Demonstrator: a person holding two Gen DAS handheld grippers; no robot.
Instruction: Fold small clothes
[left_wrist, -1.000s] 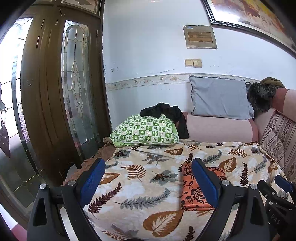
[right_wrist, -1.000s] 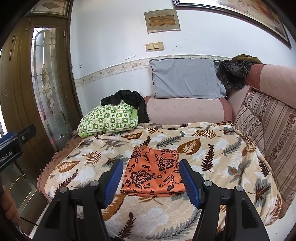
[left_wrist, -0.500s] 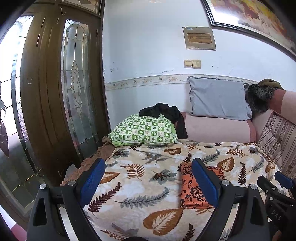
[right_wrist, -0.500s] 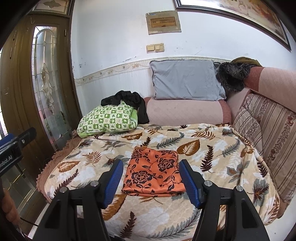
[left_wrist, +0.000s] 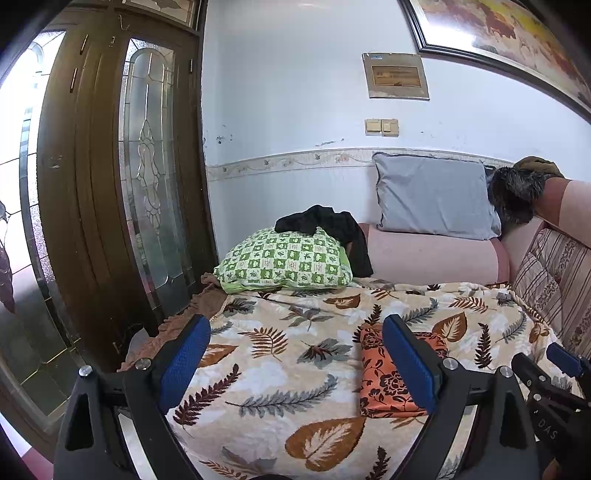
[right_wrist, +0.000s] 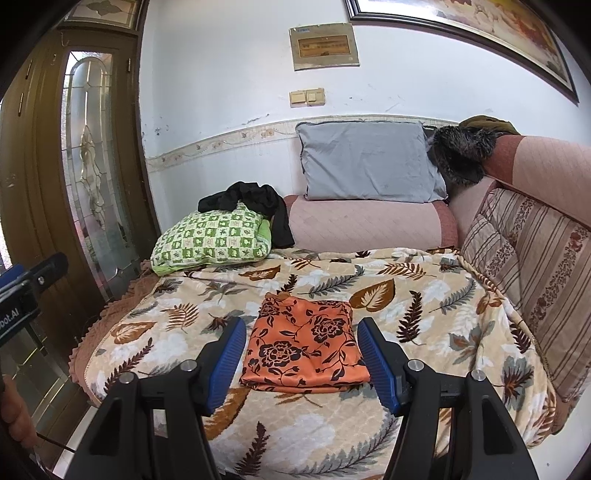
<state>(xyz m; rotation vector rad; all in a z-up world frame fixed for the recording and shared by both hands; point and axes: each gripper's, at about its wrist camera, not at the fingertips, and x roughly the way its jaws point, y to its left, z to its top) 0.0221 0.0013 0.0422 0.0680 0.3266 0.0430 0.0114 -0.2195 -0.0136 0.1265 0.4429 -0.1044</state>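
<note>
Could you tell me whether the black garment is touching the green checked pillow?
Touching: in the right wrist view the black garment is draped over the green checked pillow's top edge.

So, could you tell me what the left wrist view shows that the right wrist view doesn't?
Only the left wrist view shows the left gripper with its jaws open, and far more of the wooden glass door. Only the right wrist view shows the whole folded orange cloth, seen between the open jaws of the right gripper. Both show the leaf-print blanket, green pillow and grey pillow.
</note>
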